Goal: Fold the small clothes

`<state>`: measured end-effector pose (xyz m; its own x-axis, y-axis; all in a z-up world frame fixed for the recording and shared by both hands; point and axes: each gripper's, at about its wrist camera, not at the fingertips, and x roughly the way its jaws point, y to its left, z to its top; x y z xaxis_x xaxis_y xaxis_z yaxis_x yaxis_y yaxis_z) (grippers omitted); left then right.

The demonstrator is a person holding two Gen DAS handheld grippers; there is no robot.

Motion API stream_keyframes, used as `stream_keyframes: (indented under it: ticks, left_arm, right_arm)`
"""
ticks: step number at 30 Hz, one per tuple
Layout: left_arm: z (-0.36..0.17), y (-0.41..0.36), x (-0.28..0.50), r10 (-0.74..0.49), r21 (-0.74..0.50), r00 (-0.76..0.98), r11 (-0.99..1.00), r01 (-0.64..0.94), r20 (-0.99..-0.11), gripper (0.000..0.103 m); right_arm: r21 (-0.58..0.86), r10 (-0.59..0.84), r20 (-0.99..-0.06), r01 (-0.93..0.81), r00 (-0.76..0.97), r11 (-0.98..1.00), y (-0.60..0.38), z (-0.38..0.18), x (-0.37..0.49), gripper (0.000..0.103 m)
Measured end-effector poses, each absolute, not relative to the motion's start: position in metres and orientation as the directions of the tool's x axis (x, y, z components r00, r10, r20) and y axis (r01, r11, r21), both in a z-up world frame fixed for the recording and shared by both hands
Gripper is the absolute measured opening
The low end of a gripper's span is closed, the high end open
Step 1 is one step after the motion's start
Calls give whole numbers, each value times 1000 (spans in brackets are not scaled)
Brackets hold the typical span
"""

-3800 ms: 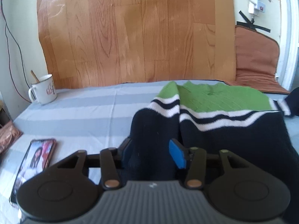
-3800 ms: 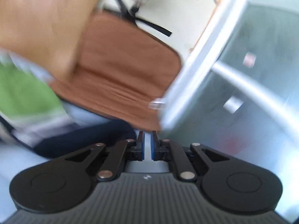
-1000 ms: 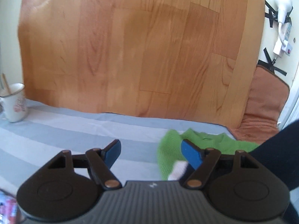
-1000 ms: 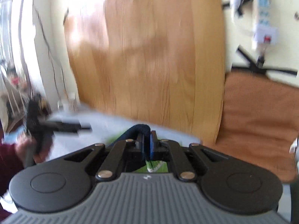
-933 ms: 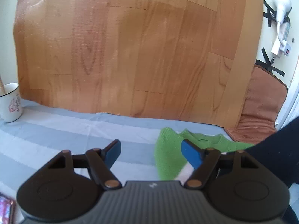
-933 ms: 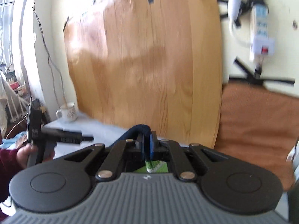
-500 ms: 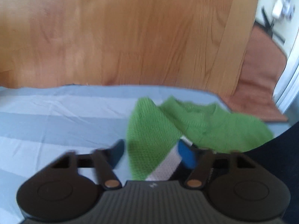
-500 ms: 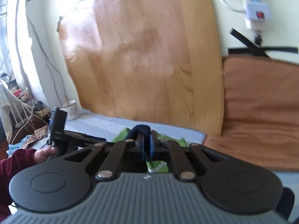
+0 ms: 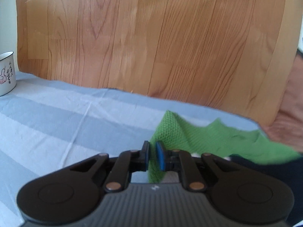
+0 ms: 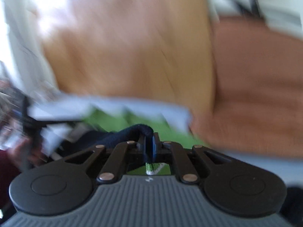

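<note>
Left gripper (image 9: 152, 156): jaws have just been closing, now pinched on the green knit edge of the sweater (image 9: 208, 140).
Right gripper (image 10: 149, 145): clamped on the sweater's dark navy hem (image 10: 132, 130); view blurred.
Sweater: lies on the striped surface (image 9: 56, 121), spreading toward 2 o'clock from the left gripper.
Key relation: both grippers hold edges; I judge the fold runs toward 12 o'clock.
Mug (image 9: 6, 73): far, at 10 o'clock.

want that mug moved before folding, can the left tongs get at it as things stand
Probably not right now: the left tongs are shut on the green sweater edge, and the mug stands far off across the striped sheet.
</note>
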<state>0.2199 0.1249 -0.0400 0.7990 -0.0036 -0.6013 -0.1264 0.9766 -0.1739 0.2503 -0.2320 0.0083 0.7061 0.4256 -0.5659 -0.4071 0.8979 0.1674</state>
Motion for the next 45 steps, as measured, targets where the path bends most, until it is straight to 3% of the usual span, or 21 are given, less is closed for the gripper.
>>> stream_keyframes:
  ticks: [2,4,5,7,9,10,11,12,16,18,20,22,25,28,30,35,41,43,45]
  left_arm:
    - [-39,128,219,2,-177,800,975,-135,-600,18]
    - [-34,130,215,16,-167,811,976,-140,-585,29]
    - [-35,128,215,32,-156,810,976,-150,-585,39]
    - [-36,129,218,27,-164,803,974,-154,-596,43]
    - [-35,129,217,11,-177,805,974,-145,-594,40]
    - [-35,130,220,6,-177,804,975,-138,-594,37]
    - [-36,128,220,-10,-179,806,976,-120,-592,17]
    - [-36,127,220,-28,-184,807,978,-100,-590,8]
    - [-29,133,214,-1,-224,835,963,-147,-551,6]
    - [-29,143,214,28,-254,836,947,-198,-548,2]
    - [-33,149,218,68,-244,818,937,-249,-571,2]
    - [-38,157,221,16,-303,797,920,-248,-604,2]
    - [-35,159,219,18,-310,801,917,-252,-598,4]
    - [-29,161,215,-6,-329,795,912,-244,-607,10]
    - [-22,162,208,-28,-349,782,904,-246,-623,15]
    - [-15,152,173,-70,-333,767,923,-192,-637,28]
    - [-19,136,150,-84,-271,761,955,-123,-643,30]
    - [-17,133,145,-95,-266,763,958,-104,-640,34]
    - [-15,131,143,-100,-258,762,962,-90,-639,40]
  right_arm:
    - [199,380,-639,-333,669,922,-243,-21,268,15]
    - [311,430,-634,-297,643,903,-260,-31,273,20]
    - [381,464,-620,-275,633,883,-270,-33,274,32]
    - [444,496,-604,-253,624,860,-281,-35,274,44]
    - [445,496,-627,-247,600,861,-279,-39,274,39]
    - [436,492,-643,-248,587,865,-276,-40,274,19]
    - [425,486,-642,-253,593,869,-272,-38,271,9]
    - [420,490,-622,-267,611,867,-268,-31,269,9]
    - [393,531,-393,-385,751,835,-270,29,242,9]
    - [319,472,-415,-361,778,876,-269,35,240,9]
    - [249,377,-553,-285,743,926,-264,14,255,16]
    - [152,246,-697,-196,674,969,-260,-16,271,26]
    - [110,197,-648,-166,736,980,-254,-12,265,30]
    - [207,340,-553,-270,761,940,-229,16,264,34]
    - [253,464,-544,-390,699,885,-196,25,276,35]
    - [318,645,-585,-593,491,740,-87,7,328,38]
    - [342,626,-667,-580,404,740,-18,-43,383,40]
    - [405,661,-644,-562,384,721,-19,-50,390,39]
    - [454,704,-631,-581,324,675,-21,-49,388,13]
